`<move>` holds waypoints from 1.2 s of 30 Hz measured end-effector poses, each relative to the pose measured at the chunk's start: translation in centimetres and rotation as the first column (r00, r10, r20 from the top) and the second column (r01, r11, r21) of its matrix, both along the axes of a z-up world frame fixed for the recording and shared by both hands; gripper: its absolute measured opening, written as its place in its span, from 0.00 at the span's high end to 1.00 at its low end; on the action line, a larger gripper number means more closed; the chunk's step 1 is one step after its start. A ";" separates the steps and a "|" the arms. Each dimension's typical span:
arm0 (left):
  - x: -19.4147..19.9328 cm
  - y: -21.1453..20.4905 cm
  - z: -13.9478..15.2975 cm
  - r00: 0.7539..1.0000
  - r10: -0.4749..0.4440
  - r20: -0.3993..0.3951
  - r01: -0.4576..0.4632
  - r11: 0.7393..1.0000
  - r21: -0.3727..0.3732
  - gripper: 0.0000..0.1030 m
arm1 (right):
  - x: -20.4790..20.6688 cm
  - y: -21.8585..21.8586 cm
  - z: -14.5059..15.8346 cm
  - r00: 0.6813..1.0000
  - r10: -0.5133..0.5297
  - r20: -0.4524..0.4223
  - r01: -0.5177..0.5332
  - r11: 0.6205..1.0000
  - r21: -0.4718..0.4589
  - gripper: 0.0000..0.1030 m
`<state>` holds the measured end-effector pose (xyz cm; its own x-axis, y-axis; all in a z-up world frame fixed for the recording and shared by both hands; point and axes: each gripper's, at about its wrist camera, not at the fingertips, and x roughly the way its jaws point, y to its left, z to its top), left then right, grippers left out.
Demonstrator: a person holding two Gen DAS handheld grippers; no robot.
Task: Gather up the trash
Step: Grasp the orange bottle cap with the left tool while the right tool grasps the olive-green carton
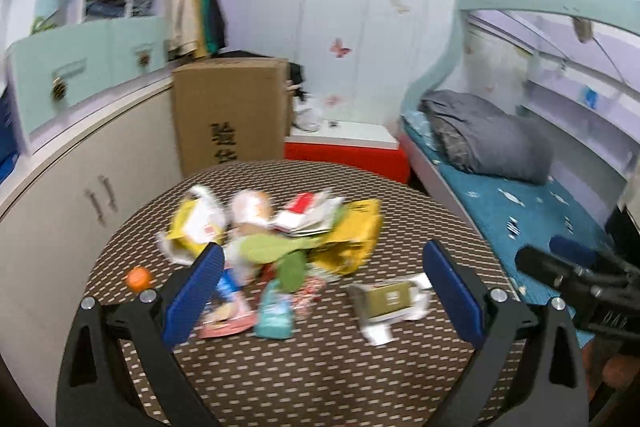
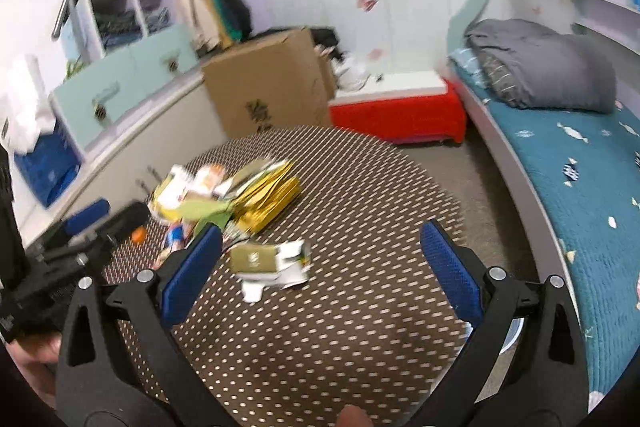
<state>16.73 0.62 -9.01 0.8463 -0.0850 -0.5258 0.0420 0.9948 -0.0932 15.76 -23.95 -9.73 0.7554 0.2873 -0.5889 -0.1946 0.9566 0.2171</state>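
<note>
The left wrist view shows the left tool (image 1: 320, 279) spread wide above a trash pile (image 1: 276, 239) on the dotted desk (image 1: 320, 367). The right tool (image 2: 320, 259) gapes wide too, holding nothing, near a flat box (image 2: 272, 261).

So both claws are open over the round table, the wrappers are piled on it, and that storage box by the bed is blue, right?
Nearly. Both the left claw and the right claw are open over the round table, with the wrappers piled on it. But the storage box by the bed is red with a white lid, not blue; the right wrist view shows it best.
</note>
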 end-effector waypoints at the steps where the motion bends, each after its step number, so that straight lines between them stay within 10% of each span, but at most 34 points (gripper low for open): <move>1: 0.0 1.0 -0.2 1.000 0.019 -0.005 -0.019 1.000 -0.004 0.06 | 0.4 0.8 -0.5 1.000 0.013 -0.015 -0.013 1.000 -0.008 0.06; 15: 2.0 12.1 -6.3 0.954 0.265 -0.137 -0.262 0.964 0.044 0.06 | 4.1 6.1 -6.2 0.984 0.075 -0.161 -0.090 0.992 -0.086 0.06; 27: 7.7 17.2 -10.4 0.909 0.272 -0.316 -0.256 0.962 0.093 0.06 | 6.7 7.1 -8.2 0.976 0.079 -0.203 -0.098 0.992 -0.084 0.06; 33: 8.5 16.6 -10.9 0.914 0.226 -0.337 -0.194 0.973 0.127 0.55 | 6.9 8.1 -8.4 0.976 0.102 -0.190 -0.123 0.987 -0.100 0.09; 36: 7.8 15.9 -10.7 0.920 0.200 -0.336 -0.170 0.978 0.118 0.72 | 6.7 7.9 -8.5 0.974 0.115 -0.193 -0.134 0.987 -0.091 0.33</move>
